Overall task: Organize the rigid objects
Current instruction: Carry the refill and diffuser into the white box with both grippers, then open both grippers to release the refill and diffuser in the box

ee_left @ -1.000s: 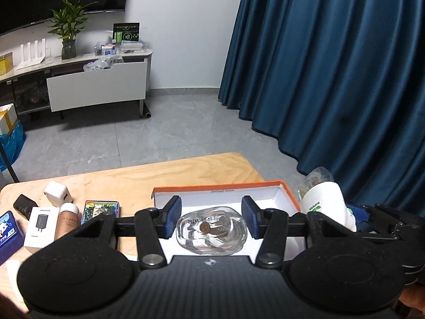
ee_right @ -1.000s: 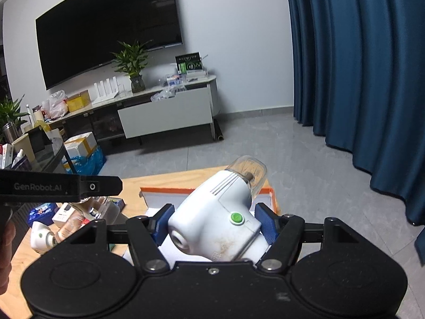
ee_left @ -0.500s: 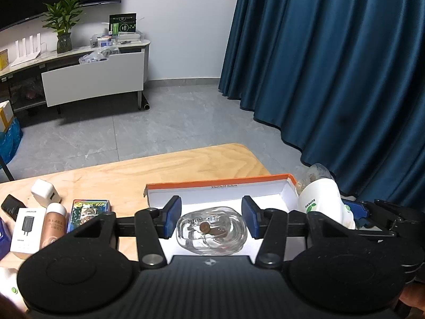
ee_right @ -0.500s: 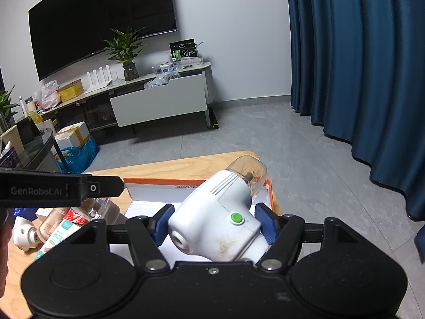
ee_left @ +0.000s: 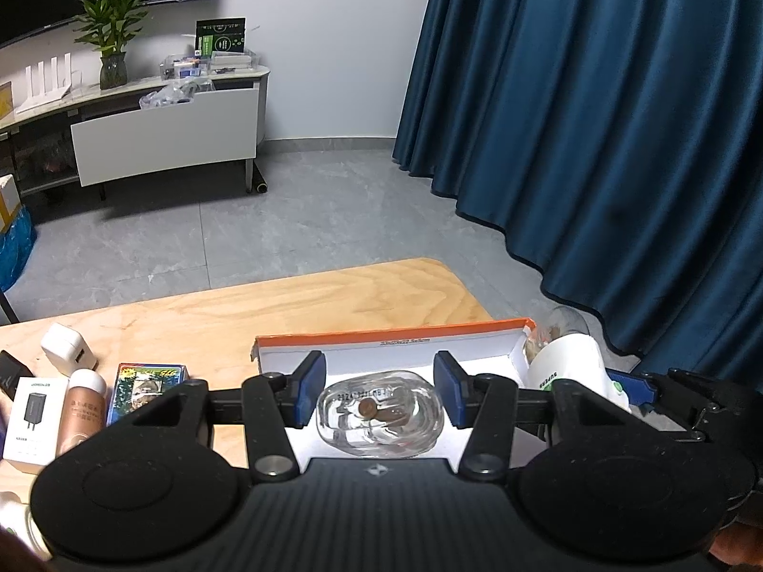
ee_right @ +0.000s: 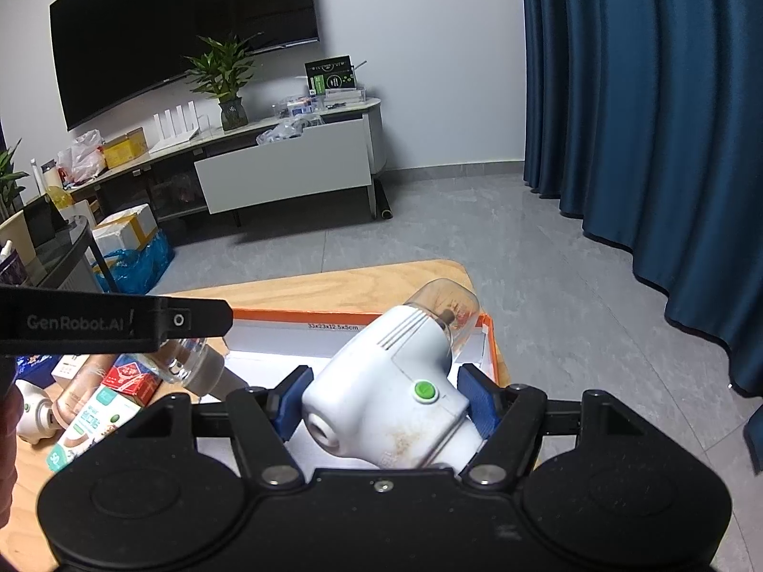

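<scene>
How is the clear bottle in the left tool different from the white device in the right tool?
The glass bottle is see-through and rounded; the white device is opaque plastic with a green button. The bottle sits between the left tool's pads with gaps visible; the right tool clamps the device. Both are over the orange-edged box.

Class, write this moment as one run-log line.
left tongs: shut on clear glass bottle | right tongs: shut on white plastic device | both over orange-edged white box

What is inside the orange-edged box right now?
The orange-edged box shows a bare white floor where visible. The clear glass bottle and white device, each held in a hand-held gripper, cover much of the interior, so anything beneath them cannot be seen.
</scene>
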`<state>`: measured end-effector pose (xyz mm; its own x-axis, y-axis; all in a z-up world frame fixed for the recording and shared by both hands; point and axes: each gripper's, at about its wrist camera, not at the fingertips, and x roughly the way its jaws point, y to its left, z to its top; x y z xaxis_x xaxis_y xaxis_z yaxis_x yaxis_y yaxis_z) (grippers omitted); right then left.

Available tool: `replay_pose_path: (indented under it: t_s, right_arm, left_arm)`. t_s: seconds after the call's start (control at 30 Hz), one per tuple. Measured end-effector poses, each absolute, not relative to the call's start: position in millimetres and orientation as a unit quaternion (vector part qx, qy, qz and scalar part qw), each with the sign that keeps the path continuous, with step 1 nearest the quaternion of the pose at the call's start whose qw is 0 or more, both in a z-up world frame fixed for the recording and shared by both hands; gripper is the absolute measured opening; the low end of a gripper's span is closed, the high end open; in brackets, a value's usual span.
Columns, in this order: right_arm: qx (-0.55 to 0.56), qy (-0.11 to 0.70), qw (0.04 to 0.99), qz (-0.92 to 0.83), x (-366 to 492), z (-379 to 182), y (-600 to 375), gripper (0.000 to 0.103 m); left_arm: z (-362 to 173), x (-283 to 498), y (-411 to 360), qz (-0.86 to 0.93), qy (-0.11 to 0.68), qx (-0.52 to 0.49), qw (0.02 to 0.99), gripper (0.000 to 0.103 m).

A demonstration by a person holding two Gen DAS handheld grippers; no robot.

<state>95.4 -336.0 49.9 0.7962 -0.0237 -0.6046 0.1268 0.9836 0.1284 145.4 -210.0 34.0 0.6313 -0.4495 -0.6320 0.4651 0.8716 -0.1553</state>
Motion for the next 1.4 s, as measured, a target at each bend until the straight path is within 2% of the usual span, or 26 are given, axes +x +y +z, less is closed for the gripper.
replay_pose_path:
  t_s: [0.77,0.83,1.23,1.27,1.37,1.4]
  right_arm:
    - [0.052,0.336,0.939,-0.053,118.3,38.1,-333.7,0.079]
    - [0.044,0.328,0.941,-0.064,117.5,40.4,-333.8,0.083]
    - [0.059,0.308,0.947,-0.072,77.8,50.6,-338.5,0.083]
    - [0.057,0.309,0.947,-0.071,76.0,51.6,-337.6,0.083]
    - [0.052,0.308,0.947,-0.072,72.5,56.5,-334.3,0.083]
    - [0.054,0.308,0.947,-0.071,71.1,57.9,-333.8,0.083]
  left_arm:
    - [23.9,168.5,-221.8,-0.246,0.35,0.003,0.904,0.051]
    - [22.3,171.3,-223.5,-0.245,0.352,0.0,0.903,0.051]
    - [7.6,170.5,-234.8,-0.254,0.355,-0.02,0.899,0.05]
    - [6.0,169.3,-236.4,-0.255,0.362,-0.018,0.896,0.054]
    - [8.7,161.8,-233.8,-0.259,0.366,-0.017,0.894,0.077]
    - [10.7,159.3,-231.9,-0.258,0.366,-0.015,0.894,0.079]
